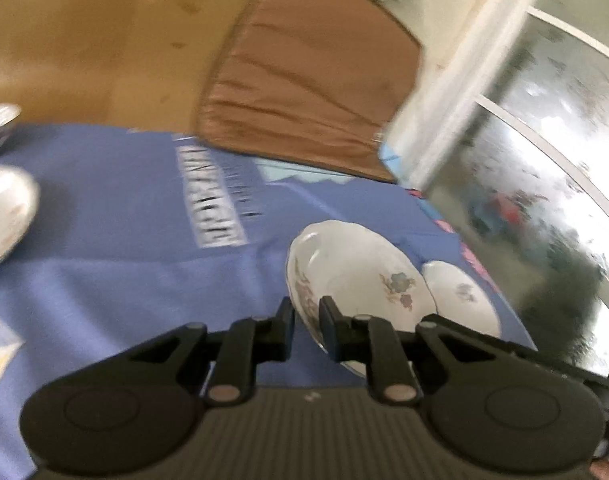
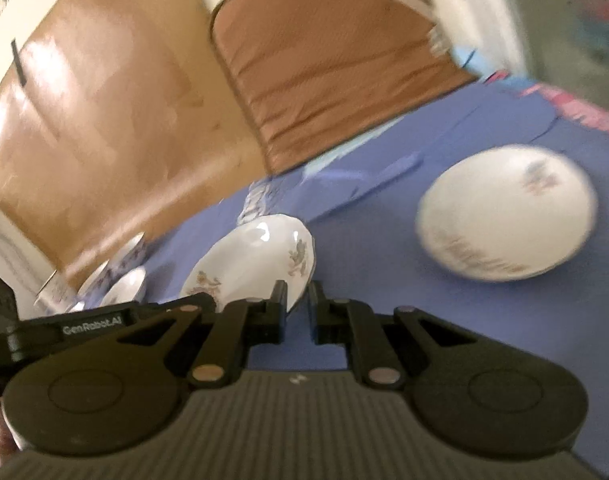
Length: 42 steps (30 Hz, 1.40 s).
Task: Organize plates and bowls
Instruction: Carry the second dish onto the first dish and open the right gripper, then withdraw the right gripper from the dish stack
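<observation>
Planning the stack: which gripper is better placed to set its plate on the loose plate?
Probably right: the right gripper pinches the scalloped plate by its rim, and the loose plate lies close ahead.

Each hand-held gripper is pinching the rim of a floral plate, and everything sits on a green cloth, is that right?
Not quite: the cloth is blue, not green, as the left wrist view shows. The rest holds: the left hand-held gripper pinches the rim of a floral plate, and the right hand-held gripper pinches another floral plate.
</observation>
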Tool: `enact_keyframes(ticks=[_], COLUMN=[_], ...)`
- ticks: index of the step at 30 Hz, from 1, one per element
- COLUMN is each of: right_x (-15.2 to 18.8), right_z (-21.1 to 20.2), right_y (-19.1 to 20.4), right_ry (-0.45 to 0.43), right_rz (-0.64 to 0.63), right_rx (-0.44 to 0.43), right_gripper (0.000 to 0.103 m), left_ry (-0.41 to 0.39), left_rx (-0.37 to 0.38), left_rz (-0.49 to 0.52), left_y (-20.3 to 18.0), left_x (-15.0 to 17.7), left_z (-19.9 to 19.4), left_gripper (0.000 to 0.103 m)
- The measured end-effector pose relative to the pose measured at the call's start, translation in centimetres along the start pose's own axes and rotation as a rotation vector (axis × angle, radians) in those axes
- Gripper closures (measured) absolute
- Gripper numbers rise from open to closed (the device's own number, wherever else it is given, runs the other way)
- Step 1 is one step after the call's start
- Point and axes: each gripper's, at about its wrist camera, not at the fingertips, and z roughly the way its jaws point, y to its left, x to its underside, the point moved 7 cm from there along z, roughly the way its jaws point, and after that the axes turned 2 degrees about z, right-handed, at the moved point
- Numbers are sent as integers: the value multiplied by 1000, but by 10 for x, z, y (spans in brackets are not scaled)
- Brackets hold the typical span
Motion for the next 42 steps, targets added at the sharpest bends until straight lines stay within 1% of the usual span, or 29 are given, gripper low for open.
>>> enact_keyframes(ticks=[4,7,11,14,17,21,26,27,30,32,34,38,42], right_x=[-15,-24,-29,-29,-26,-28,-26,-26,-28,-30,-32,-34,-30], right_z=[-24,-36,-44,-47,-48,-48,-45,-44,-45,-47,-49,-50,-40], right_y=[-30,-55,-85,-97,-101,-103,-98,-97,-97,-97,-95,-81,-56], right_ry=[-95,-138,-155,-159,-164,-176,-206,-216,-252,-272,-278,-297,-272], right_rz=[7,25,63,77,82,70,13,-6,-47,-59,-56,-89,-144], right_rx=[71,122,173,195,205,212,258,276,317,334,327,304,258], right_gripper=[90,90,90,90,90,90,86,84,60,59,60,60,60], left_ry=[26,48,80,97,106,115,114,106,84,70,60,30,1], left_rx=[44,71,77,76,67,54,32,24,-1,-11,-43,-122,-210], left_rz=[70,106,136,145,157,164,185,191,219,222,223,234,242], left_y=[-42,-69,-93,-102,-106,-108,-110,-110,-109,-105,-96,-74,-43], left_x=[-5,-3,2,5,7,6,5,4,2,-1,-3,-7,-8], left_z=[24,42,65,75,80,85,89,88,81,77,71,59,41], left_gripper=[89,88,89,88,88,87,84,84,83,82,82,82,82])
